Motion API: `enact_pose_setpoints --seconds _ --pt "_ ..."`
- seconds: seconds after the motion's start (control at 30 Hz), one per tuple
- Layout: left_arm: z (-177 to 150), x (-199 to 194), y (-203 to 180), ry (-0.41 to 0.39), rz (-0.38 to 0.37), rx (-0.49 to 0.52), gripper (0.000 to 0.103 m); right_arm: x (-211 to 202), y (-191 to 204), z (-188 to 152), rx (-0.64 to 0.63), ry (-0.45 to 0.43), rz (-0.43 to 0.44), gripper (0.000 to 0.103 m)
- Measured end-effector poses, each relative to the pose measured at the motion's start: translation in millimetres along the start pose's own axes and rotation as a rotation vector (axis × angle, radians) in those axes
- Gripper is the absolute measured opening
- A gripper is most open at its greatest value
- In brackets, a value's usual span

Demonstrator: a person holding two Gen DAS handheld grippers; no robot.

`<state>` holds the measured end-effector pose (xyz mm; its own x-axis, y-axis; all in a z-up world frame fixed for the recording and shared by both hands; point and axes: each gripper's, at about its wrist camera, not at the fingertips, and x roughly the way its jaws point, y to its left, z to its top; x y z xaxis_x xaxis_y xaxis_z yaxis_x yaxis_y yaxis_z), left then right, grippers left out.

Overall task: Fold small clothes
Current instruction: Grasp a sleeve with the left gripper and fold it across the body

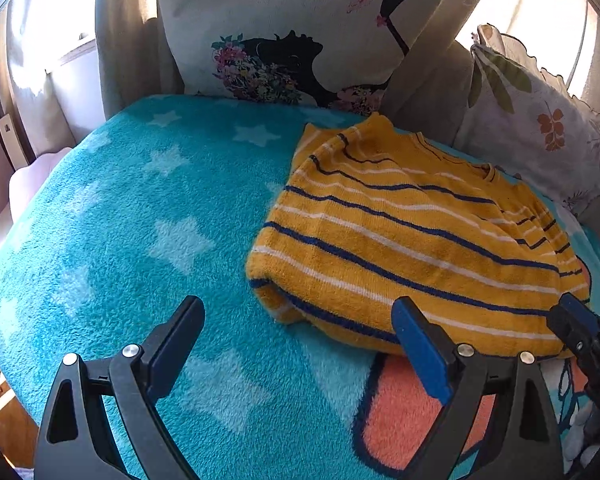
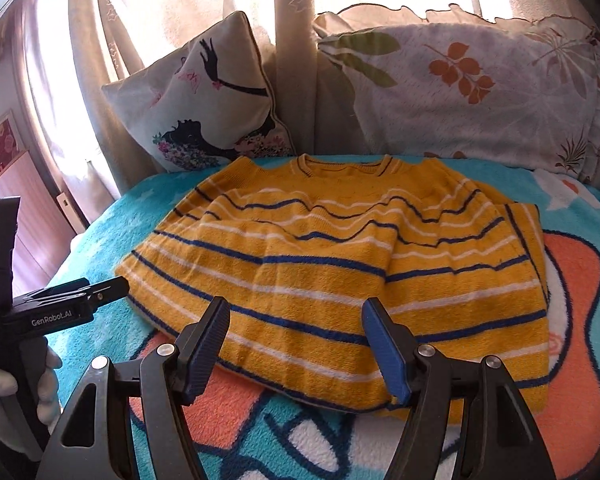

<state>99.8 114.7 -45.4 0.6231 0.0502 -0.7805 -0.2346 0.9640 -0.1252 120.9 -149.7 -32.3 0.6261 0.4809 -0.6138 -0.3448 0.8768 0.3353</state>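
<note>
1. The left gripper is spread wide, empty, over the turquoise star blanket.
2. The right gripper gapes over the hem of the yellow striped sweater.
3. The sweater lies flat, sleeves folded in.
4. Behind it lean the printed cushion and leaf-print pillow.

A turquoise fleece blanket printed with pale stars and an orange cartoon patch covers the bed. At its far edge a cream cushion bearing a black silhouette of a woman with flowers leans upright against beige curtains. Just beside it, to the right, rests a white pillow with orange and green leaf prints and a frilled edge. Bright daylight glows through the curtains. At far left stands a reddish wooden cabinet.
</note>
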Motion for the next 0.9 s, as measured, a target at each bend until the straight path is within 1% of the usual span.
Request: enact_pose_setpoints --seconds 0.07,0.13,0.17,0.2,0.27,0.3,0.33,0.4,0.53,0.57,0.67,0.73,0.83,0.87,0.9 --pt "7.6 10.6 8.8 0.013 -0.055 -0.038 0.094 6.9 5.6 -0.4 -0.009 0.015 0.011 0.073" --pt "15.6 23.8 18.4 0.039 -0.100 -0.081 0.094 12.6 9.3 -0.7 -0.015 0.027 0.018 0.073" --pt "18.5 30.6 22.5 0.053 -0.134 -0.101 0.094 15.4 10.7 -0.9 -0.015 0.033 0.022 0.073" --pt "20.8 37.6 26.1 0.071 -0.169 -0.119 0.094 17.4 11.7 -1.0 -0.013 0.036 0.026 0.073" --pt "24.2 52.1 31.6 0.115 -0.204 -0.154 0.094 20.9 12.8 0.2 -0.004 0.041 0.038 0.073" --pt "26.1 52.0 31.6 0.092 -0.208 -0.152 0.094 22.0 12.8 0.6 0.000 0.044 0.045 0.073" --pt "27.7 52.4 29.7 0.085 -0.209 -0.143 0.094 23.1 12.5 1.0 0.005 0.047 0.049 0.073" --pt "30.5 57.2 25.3 0.095 -0.222 -0.130 0.094 25.8 11.9 1.4 0.011 0.052 0.050 0.073" --pt "39.4 66.5 15.4 0.087 -0.236 -0.099 0.094 30.0 15.3 -0.7 0.007 0.064 0.053 0.073" --pt "43.7 68.7 14.0 0.096 -0.242 -0.098 0.094 30.2 18.0 -1.5 -0.002 0.066 0.056 0.073" --pt "59.9 81.6 10.9 0.147 -0.305 -0.113 0.094 30.0 33.0 -3.4 -0.057 0.065 0.070 0.073" --pt "70.9 90.5 8.0 0.166 -0.314 -0.106 0.094 31.1 48.2 -4.8 -0.115 0.065 0.082 0.073" --pt "84.0 100.6 0.0 0.197 -0.336 -0.068 0.093 37.1 71.4 -8.2 -0.192 0.076 0.099 0.073" --pt "85.8 101.8 -2.3 0.206 -0.345 -0.058 0.083 38.4 77.4 -10.1 -0.209 0.078 0.097 0.073" --pt "86.7 101.5 -4.2 0.208 -0.330 -0.045 0.074 40.0 82.6 -12.1 -0.222 0.080 0.095 0.073"
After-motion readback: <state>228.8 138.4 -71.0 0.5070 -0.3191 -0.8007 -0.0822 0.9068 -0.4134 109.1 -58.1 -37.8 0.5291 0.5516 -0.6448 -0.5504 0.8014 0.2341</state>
